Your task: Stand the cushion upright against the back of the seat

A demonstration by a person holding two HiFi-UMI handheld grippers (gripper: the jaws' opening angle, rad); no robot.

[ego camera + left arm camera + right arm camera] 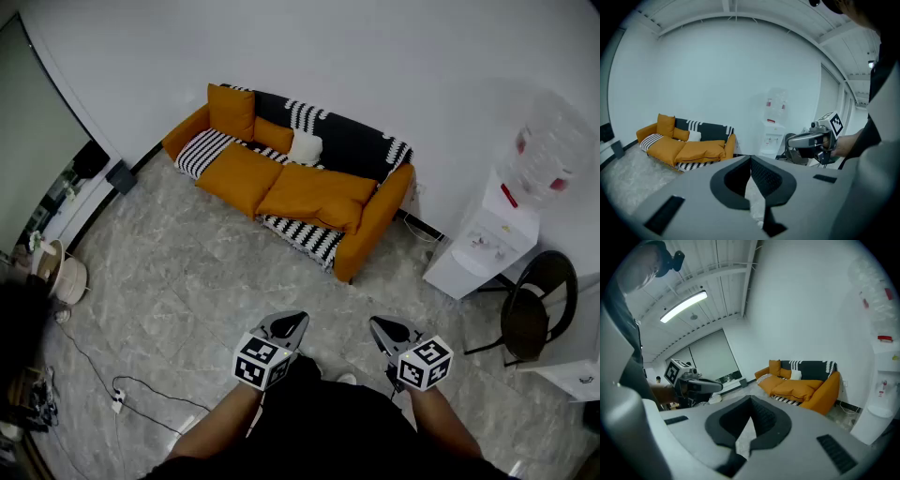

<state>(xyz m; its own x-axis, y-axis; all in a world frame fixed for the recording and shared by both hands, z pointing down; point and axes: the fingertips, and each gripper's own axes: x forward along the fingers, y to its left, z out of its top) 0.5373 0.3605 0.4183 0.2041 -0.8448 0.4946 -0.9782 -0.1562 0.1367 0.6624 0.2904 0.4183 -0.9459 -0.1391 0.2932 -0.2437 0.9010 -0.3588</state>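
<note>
An orange sofa (370, 225) with a black-and-white striped throw stands against the far wall. One orange cushion (231, 111) stands upright at its left end; a smaller orange one (273, 135) and a white one (305, 148) lean on the backrest. A large orange cushion (317, 195) lies flat on the right seat. Both grippers are far from the sofa, held in front of the person over the floor. The left gripper (289, 325) is shut and empty, as is the right gripper (384, 330). The sofa (686, 143) (806, 383) shows small in both gripper views.
A white water dispenser (492, 230) stands right of the sofa, with a black chair (534, 305) beside it. A cable and power strip (118, 394) lie on the marble floor at the left, near a pale bucket (67, 274). A glass wall runs along the left.
</note>
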